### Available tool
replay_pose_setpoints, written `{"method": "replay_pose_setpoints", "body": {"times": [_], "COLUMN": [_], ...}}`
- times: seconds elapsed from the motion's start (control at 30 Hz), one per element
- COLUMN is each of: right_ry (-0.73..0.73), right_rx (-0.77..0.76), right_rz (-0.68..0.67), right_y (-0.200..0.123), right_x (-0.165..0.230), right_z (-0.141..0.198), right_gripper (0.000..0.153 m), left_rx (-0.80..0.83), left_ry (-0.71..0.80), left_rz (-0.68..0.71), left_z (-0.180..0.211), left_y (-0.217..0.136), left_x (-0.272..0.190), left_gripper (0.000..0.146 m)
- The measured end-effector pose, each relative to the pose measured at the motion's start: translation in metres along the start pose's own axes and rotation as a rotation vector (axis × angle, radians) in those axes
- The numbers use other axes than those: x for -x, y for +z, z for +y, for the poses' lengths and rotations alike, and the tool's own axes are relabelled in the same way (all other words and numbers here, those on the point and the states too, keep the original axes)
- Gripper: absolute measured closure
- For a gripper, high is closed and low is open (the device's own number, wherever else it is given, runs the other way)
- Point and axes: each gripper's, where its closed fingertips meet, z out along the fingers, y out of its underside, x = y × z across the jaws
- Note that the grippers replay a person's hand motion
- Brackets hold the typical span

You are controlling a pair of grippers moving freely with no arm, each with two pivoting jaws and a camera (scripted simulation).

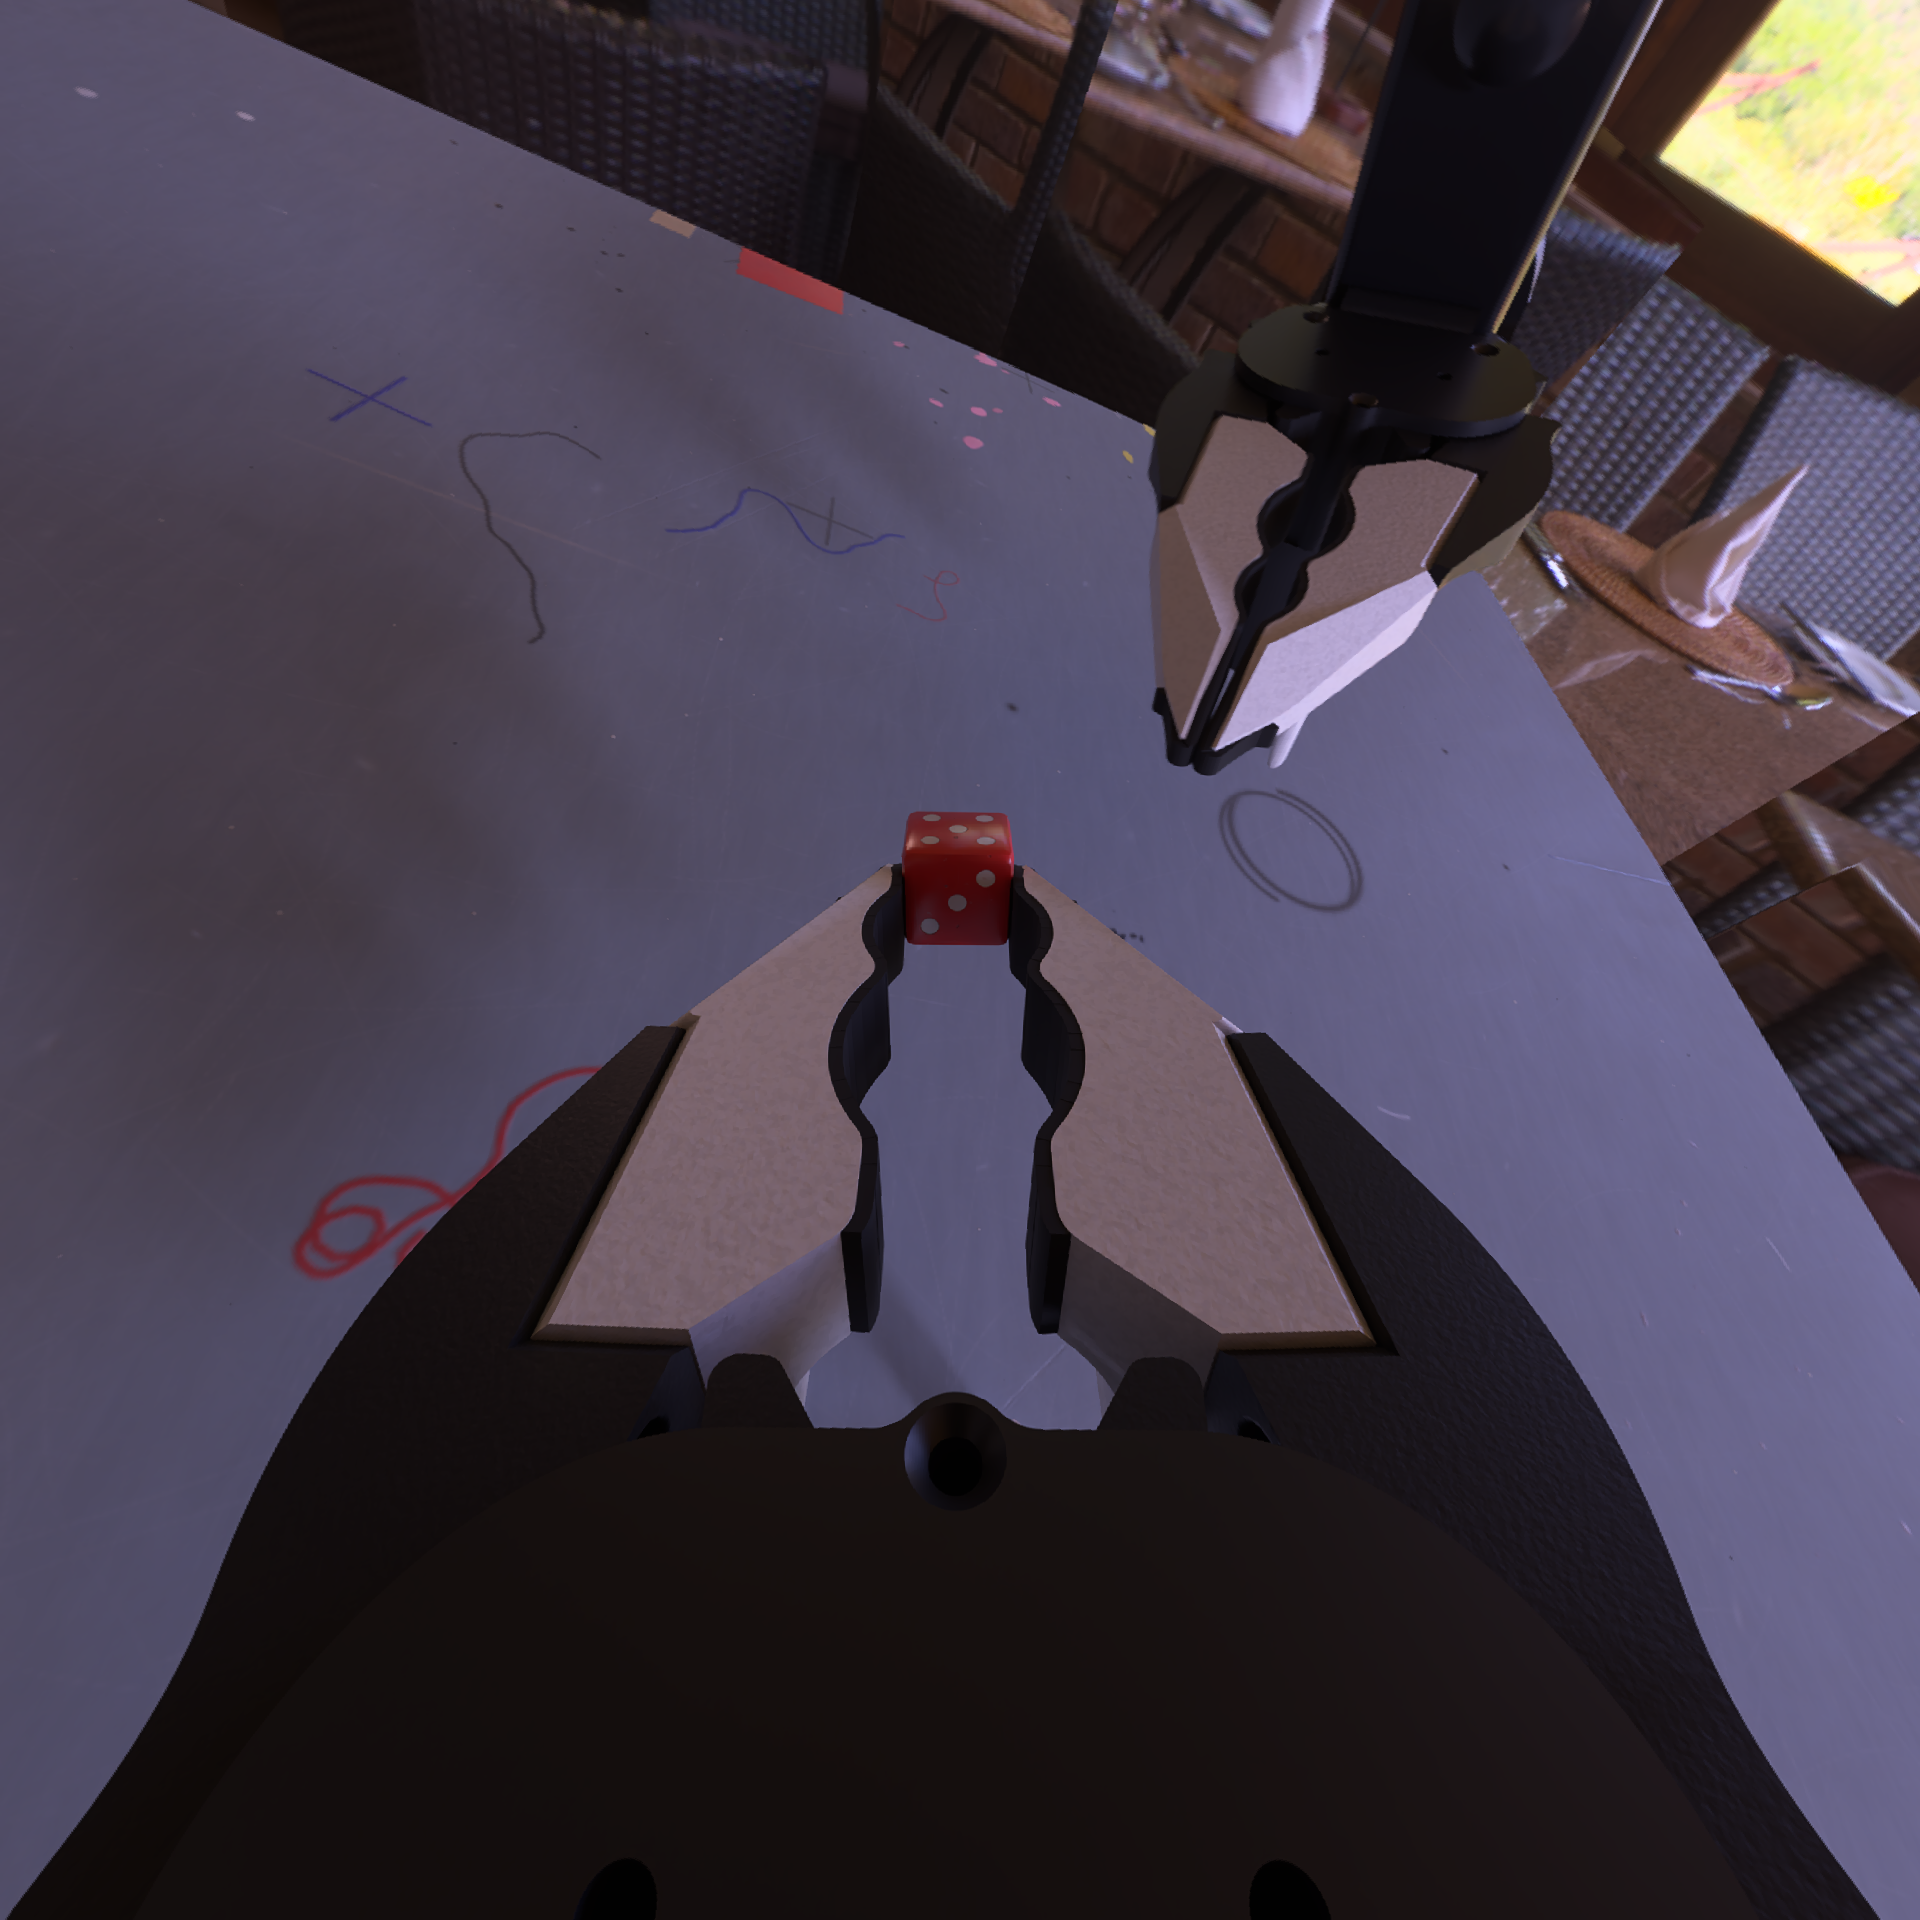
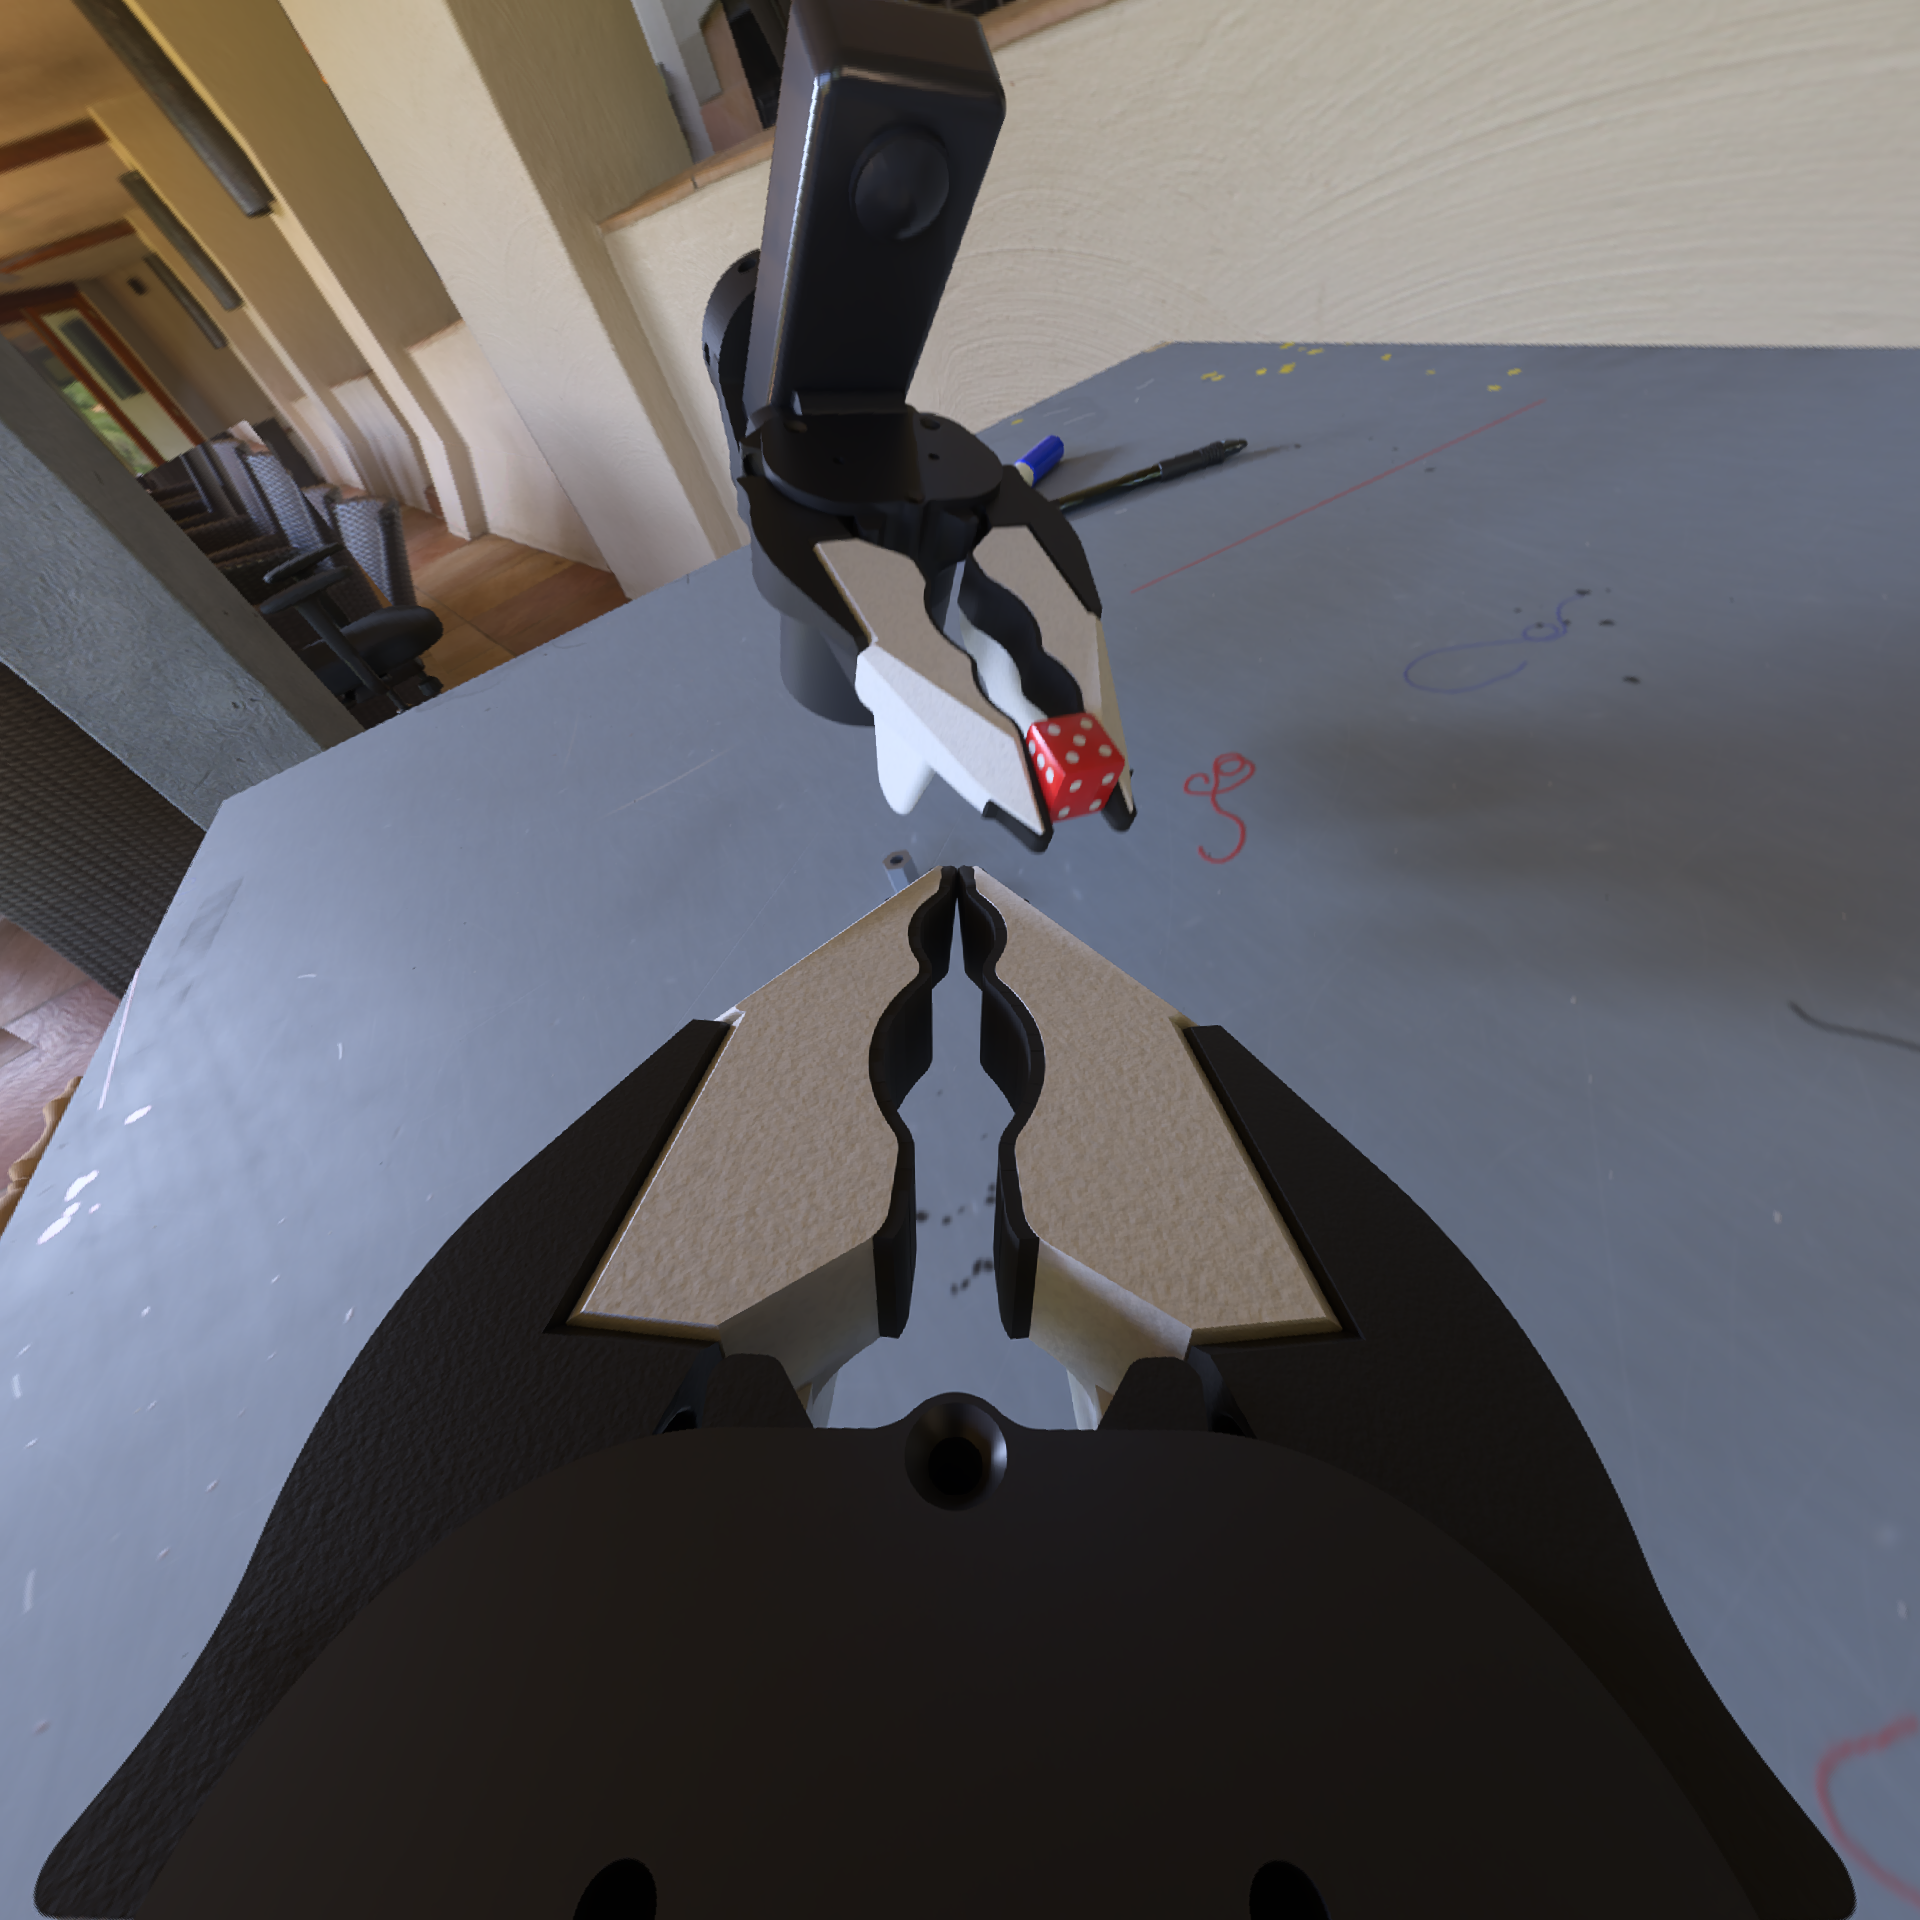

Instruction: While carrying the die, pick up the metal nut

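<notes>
The left tool [image 1: 956,883] was clamped on the small red white-spotted die [image 1: 957,878], held clear above the grey counter [image 2: 1455,1039]. The right tool [image 2: 956,878], fingers together and empty, sat nearer the small grey metal nut [image 2: 896,861], lying on the counter just beyond-left of its tips.

Die [image 1: 956,878]: red cube, white pips, rounded corners; clamped between left gripper [image 1: 957,883] fingertips, raised clear of grey table [image 1: 312,779].
Metal nut [image 2: 896,861]: small, grey, seen lying on table just beyond closed right gripper [image 2: 956,878] fingertips, partly hidden; ungripped.
</notes>
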Motion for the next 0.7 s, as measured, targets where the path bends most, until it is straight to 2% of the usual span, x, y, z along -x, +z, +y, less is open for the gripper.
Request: {"method": "replay_pose_setpoints", "body": {"times": [0.23, 0.37, 0.47, 0.6, 0.7], "right_ry": [-0.082, -0.156, -0.308, -0.396, -0.491], "right_rx": [0.030, 0.247, 0.351, 0.395, 0.411], "right_rz": [0.043, -0.011, 0.022, 0.036, -0.019], "right_y": [0.005, 0.010, 0.026, 0.055, 0.065], "right_x": [-0.011, 0.009, 0.019, 0.023, 0.028], "right_z": [-0.005, 0.027, 0.046, 0.052, 0.049], "right_gripper": [0.153, 0.150, 0.131, 0.129, 0.131], "left_rx": [0.001, -0.004, -0.009, -0.017, -0.032], "left_ry": [-0.001, -0.019, -0.043, -0.090, -0.090], "left_rz": [0.001, -0.008, -0.030, -0.043, -0.071], "left_z": [0.000, -0.001, -0.002, -0.003, -0.006], "left_y": [0.000, -0.001, -0.003, -0.007, -0.014], "left_x": [0.000, 0.003, 0.009, 0.014, 0.015], "left_gripper": [0.127, 0.127, 0.127, 0.127, 0.127]}}
